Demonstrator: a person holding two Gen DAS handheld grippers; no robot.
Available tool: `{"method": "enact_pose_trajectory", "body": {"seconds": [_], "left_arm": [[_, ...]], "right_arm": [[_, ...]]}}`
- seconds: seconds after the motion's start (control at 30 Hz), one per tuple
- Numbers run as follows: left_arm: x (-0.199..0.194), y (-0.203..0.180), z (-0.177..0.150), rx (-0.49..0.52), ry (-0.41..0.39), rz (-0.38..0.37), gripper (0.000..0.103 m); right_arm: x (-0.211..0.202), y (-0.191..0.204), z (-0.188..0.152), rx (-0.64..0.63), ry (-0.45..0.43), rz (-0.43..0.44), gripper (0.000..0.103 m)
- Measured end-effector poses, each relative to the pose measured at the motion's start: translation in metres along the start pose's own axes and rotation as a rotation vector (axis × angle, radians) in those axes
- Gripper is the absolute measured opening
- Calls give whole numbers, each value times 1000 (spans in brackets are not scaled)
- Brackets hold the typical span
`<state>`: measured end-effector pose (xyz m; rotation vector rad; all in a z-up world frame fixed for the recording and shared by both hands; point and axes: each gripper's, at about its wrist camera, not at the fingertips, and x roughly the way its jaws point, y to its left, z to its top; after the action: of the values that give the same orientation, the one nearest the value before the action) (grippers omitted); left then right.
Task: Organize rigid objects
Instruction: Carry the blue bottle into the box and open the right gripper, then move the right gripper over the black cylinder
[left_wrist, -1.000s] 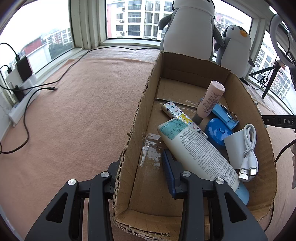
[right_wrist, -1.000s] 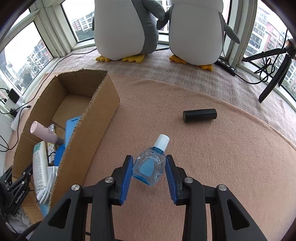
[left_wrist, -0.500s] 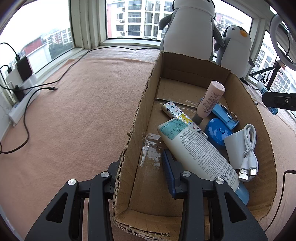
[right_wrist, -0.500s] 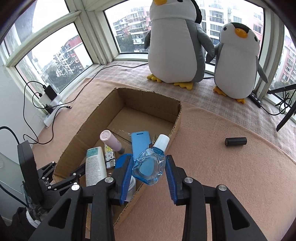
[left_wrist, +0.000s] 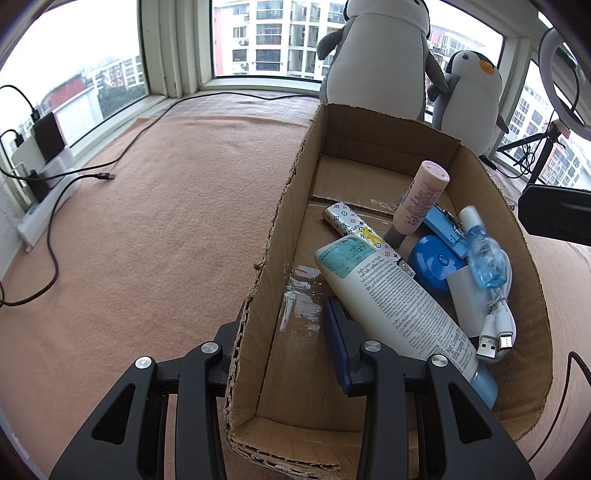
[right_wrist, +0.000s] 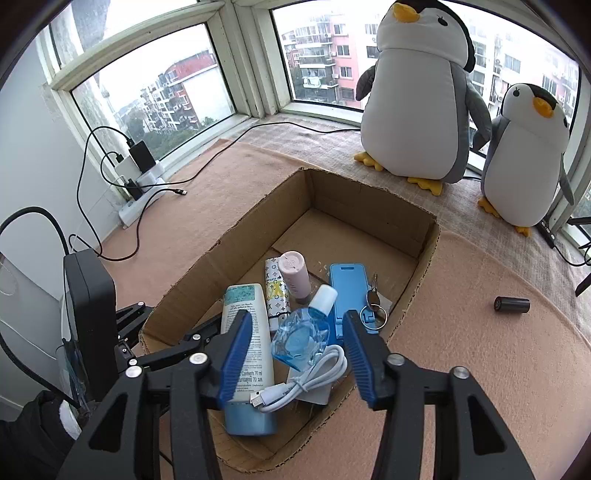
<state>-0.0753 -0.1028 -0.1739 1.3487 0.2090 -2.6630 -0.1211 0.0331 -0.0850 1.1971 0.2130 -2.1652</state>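
- While it lies on the carpet, the cardboard box (right_wrist: 428, 243) has its near wall pinched by the left tongs (left_wrist: 284, 343).
- The right tongs (right_wrist: 295, 354) gape wide, empty.
- The blue bottle (right_wrist: 304, 332) rests inside on the white cable (right_wrist: 306, 380).
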Motion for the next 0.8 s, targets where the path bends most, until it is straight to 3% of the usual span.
{"method": "enact_pose_trajectory", "body": {"seconds": [0.47,0.8], "left_arm": [[0,0,-1,-1,0,0,36],[0,0,-1,-1,0,-1,36]], "right_arm": [[-13,-25,-1,70,-36,-17,67],[-24,-84,-4,201,-53,-80,67]]}}
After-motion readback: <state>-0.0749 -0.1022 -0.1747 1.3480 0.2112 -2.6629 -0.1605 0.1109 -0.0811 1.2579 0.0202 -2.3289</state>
